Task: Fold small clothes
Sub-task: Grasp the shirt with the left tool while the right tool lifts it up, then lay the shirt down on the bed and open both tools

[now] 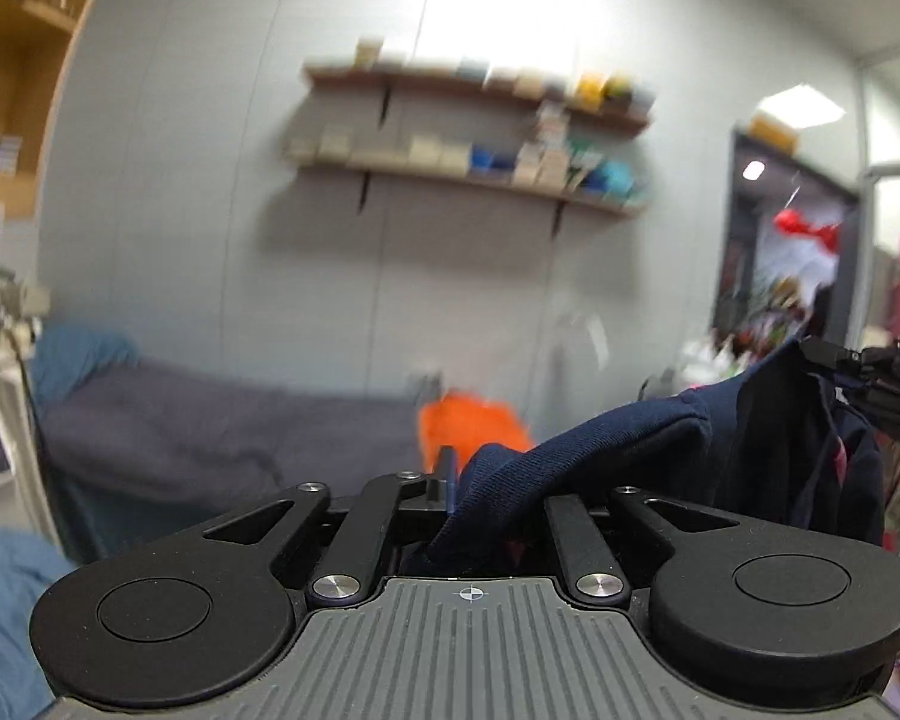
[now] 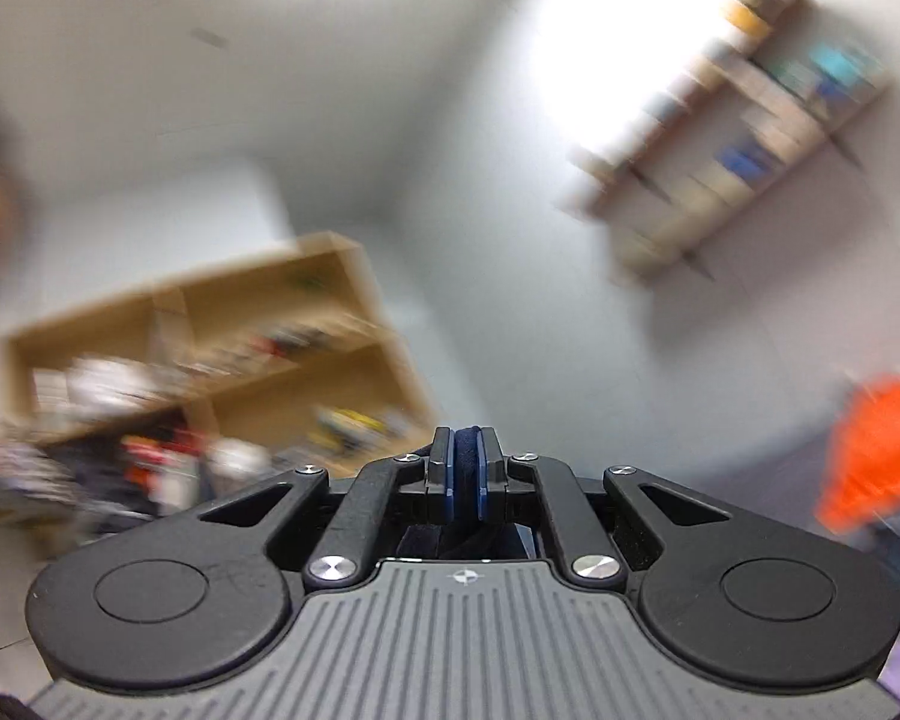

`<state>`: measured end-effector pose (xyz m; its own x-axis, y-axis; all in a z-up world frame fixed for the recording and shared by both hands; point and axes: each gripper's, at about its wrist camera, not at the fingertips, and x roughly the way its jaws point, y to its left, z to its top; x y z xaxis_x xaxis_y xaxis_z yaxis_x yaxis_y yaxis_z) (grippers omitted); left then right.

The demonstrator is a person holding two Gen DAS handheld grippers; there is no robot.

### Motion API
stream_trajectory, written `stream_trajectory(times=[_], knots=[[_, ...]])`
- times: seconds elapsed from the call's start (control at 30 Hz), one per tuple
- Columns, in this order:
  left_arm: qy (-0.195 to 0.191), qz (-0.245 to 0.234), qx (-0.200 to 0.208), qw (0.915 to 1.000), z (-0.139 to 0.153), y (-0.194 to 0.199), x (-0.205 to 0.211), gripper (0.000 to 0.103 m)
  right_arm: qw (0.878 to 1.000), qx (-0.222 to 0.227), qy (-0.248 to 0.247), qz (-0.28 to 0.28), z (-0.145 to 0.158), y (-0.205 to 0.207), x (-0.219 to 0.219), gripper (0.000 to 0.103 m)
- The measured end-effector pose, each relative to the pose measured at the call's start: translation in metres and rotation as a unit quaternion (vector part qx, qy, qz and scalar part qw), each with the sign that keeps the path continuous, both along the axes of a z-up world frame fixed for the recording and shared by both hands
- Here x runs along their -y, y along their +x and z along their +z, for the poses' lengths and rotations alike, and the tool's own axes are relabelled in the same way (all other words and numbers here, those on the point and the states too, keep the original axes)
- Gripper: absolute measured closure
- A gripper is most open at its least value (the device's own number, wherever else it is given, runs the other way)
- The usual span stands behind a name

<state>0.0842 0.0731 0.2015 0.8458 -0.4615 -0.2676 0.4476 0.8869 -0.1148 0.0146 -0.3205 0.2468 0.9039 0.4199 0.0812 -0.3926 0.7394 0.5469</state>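
Observation:
A small navy blue garment [image 1: 642, 438] hangs in the air, stretched between both grippers. My left gripper [image 1: 459, 480] is shut on one edge of it; the cloth covers the right finger. My right gripper [image 2: 465, 468] is shut on another edge, and a strip of navy cloth [image 2: 465, 462] shows between its blue pads. The right gripper also shows at the far right of the left wrist view [image 1: 870, 372], holding the garment's other end up. Both cameras point up at the room, so the surface below is hidden.
A bed with a grey cover [image 1: 210, 426] lies ahead, with an orange garment [image 1: 474, 426] on it, also in the right wrist view [image 2: 876, 450]. Wall shelves [image 1: 468, 138] hang above. A wooden bookcase [image 2: 222, 372] stands left. Blue cloth [image 1: 6, 600] lies at lower left.

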Motion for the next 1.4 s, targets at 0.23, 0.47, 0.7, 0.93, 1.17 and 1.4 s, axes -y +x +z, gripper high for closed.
stream_trajectory(times=[0.23,0.47,0.7,0.93,1.17,1.4], knots=[[0.187,0.107,-0.195,0.9567,-0.178,0.127,0.054,0.000,0.943,-0.246,-0.097,-0.202,-0.135,0.129,-0.008,0.051],[0.216,0.155,-0.238,0.9340,-0.240,0.080,-0.019,0.000,0.929,-0.281,-0.155,-0.182,-0.202,0.053,-0.008,0.035],[0.227,0.215,-0.255,0.9149,-0.220,0.014,-0.109,0.000,0.889,-0.324,-0.249,-0.208,-0.231,-0.041,0.004,0.035],[0.179,0.102,-0.305,0.9299,-0.234,-0.038,-0.048,0.000,0.896,-0.318,-0.246,-0.187,-0.237,-0.045,-0.016,0.033],[0.221,-0.025,-0.329,0.9177,-0.277,-0.066,0.077,0.000,0.912,-0.306,-0.241,-0.127,-0.239,-0.057,-0.066,0.033],[0.313,-0.052,-0.352,0.8807,-0.317,-0.080,0.115,0.000,0.905,-0.329,-0.228,-0.142,-0.240,-0.095,-0.062,0.029]])
